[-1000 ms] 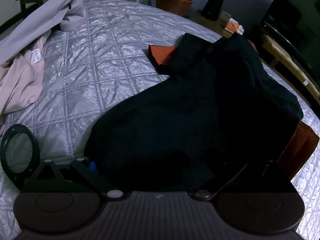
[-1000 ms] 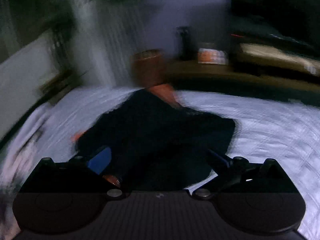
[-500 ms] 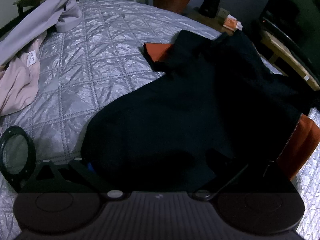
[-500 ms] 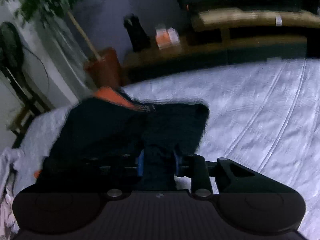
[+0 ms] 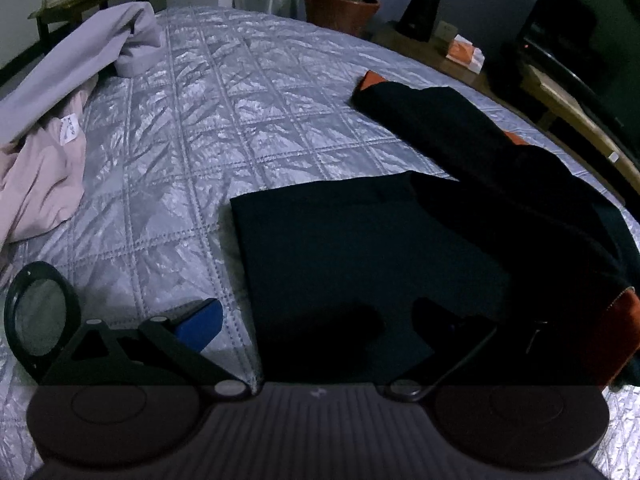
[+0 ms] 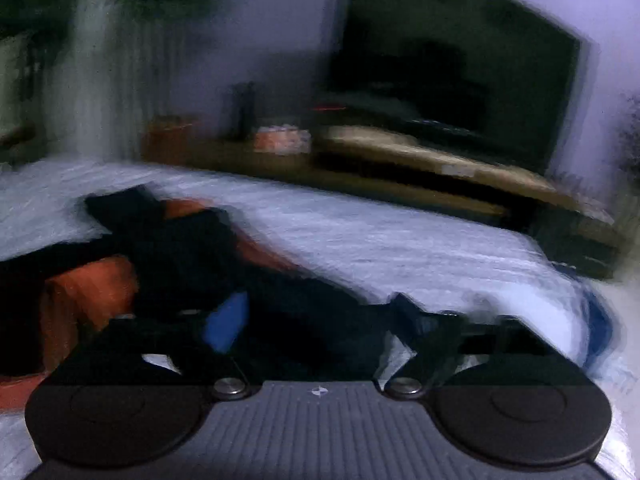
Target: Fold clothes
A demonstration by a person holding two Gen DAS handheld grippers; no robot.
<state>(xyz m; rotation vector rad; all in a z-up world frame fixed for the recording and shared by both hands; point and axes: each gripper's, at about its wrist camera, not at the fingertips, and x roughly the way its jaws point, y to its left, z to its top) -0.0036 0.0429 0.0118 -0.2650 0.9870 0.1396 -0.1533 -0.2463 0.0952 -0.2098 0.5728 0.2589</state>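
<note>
Altogether three garments (image 5: pixel 400 248), one bed (image 5: pixel 248 128).

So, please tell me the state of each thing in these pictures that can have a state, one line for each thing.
Dark jacket: spread flat on the bed, orange lining showing at the edges.
Grey garment: unfolded, in a heap.
Pink garment: unfolded, crumpled.
Left gripper: open, over the jacket's near edge.
Right gripper: jaws opening, dark fabric between them; the view is blurred.
Television: screen dark.
</note>
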